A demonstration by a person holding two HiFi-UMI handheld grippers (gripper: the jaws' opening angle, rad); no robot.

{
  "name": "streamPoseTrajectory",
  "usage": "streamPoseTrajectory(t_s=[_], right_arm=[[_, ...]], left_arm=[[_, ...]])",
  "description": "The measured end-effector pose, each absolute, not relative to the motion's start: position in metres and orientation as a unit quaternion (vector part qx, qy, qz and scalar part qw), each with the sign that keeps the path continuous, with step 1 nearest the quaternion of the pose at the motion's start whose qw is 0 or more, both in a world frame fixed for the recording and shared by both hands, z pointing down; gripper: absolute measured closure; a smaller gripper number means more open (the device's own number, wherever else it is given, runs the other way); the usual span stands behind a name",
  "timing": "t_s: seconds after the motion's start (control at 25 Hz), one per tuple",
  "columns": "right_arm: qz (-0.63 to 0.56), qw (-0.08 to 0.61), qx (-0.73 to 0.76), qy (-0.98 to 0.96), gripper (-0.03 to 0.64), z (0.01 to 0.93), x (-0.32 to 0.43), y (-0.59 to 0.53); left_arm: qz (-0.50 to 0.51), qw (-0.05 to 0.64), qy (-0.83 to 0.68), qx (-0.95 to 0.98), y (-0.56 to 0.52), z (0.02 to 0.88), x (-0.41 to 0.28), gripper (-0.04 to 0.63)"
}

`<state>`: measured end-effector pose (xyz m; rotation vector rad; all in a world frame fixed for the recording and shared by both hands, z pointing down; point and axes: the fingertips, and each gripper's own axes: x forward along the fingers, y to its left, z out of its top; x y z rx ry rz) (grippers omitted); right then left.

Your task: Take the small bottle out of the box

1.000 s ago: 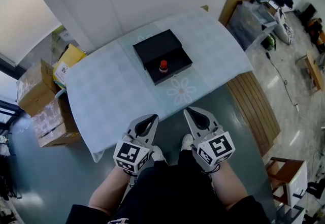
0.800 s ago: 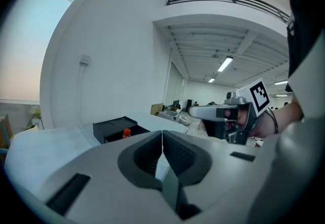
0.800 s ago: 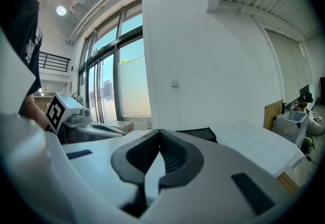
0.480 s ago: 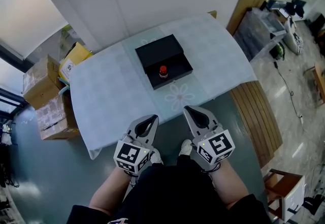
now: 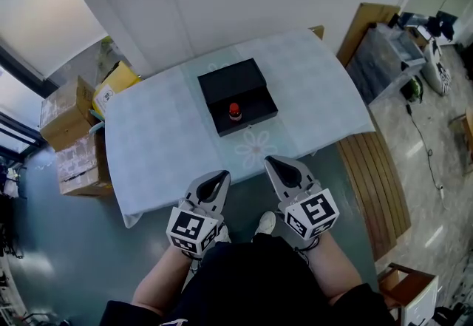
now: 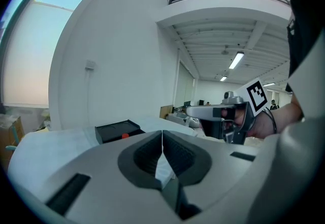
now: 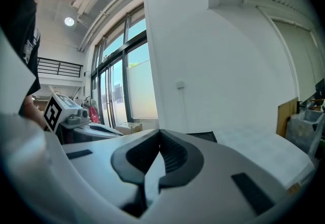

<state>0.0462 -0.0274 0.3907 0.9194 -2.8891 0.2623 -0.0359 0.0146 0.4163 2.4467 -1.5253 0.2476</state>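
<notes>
Left gripper (image 5: 218, 178) and right gripper (image 5: 275, 165) were closed, empty, short of the tabletop (image 5: 162, 140) edge. Bottle (image 5: 234, 111) stood upright in the open box (image 5: 259, 104) mid-tabletop, well ahead. Best: reach with one gripper, open jaws before descending, pinch below the cap, lift straight up

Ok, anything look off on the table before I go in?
Nothing stands out. The black box lies open on the table, the small bottle sitting in its near half. The left gripper and right gripper are shut, short of the table.
</notes>
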Motion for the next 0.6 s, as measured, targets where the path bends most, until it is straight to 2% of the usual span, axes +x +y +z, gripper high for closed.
streamPoseTrajectory(t_s=[0.6], right_arm=[[0.089,0.064,0.239,-0.965,0.594,0.404,0.059,-0.045]], left_arm=[[0.075,0.139,-0.567,0.809,-0.006,0.43,-0.009,0.566]])
